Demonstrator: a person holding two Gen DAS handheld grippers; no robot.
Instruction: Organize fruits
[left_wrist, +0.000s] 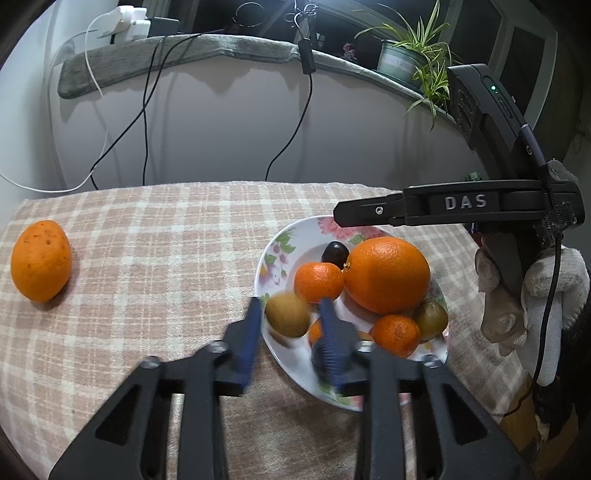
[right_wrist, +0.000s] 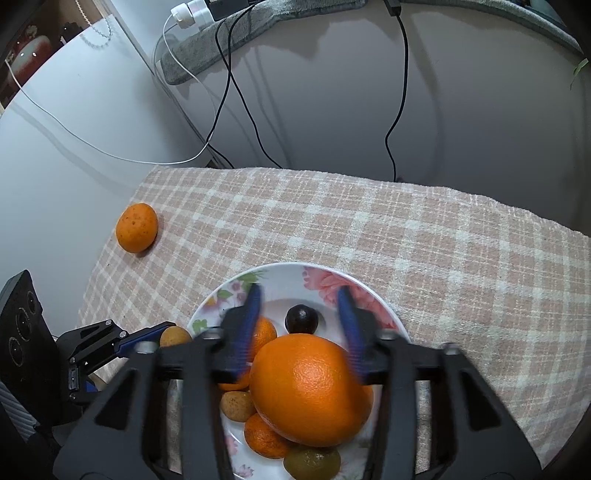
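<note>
1. The left gripper (left_wrist: 290, 308) hangs over the near-left rim of a floral plate (left_wrist: 295, 236). Its blue fingers (left_wrist: 251, 332) are blurred, and the jaws stand apart with nothing pressed between them.
2. A brownish-green kiwi (left_wrist: 287, 314) lies in the plate in the gap between those fingers; the pads do not appear to touch it.
3. The right gripper (right_wrist: 301, 295) is poised over the same plate. Its jaws are also parted, and its blue fingers (right_wrist: 351, 328) are blurred.
4. A large orange (right_wrist: 308, 387) sits in the plate, low between the right gripper's fingers; no grip on it is visible. Whether the pads brush its sides cannot be told.
5. A small dark round fruit (right_wrist: 301, 319) rests in the plate just beyond the large orange.
6. A mandarin (left_wrist: 319, 282) sits beside the large orange, touching it. A second mandarin (left_wrist: 395, 334) lies at the near side of the plate, with another greenish kiwi (left_wrist: 430, 319) just beside it.
7. The plate stands on a surface covered with a pink-and-cream checked cloth (right_wrist: 424, 258).
8. One spotted orange fruit (left_wrist: 40, 260) lies alone on the cloth, well apart from the plate, towards the far left edge.
9. A person's hand in a white glove (left_wrist: 543, 291) holds the right gripper's handle.
10. Black and white cables (right_wrist: 225, 92) hang down the wall behind the surface.
</note>
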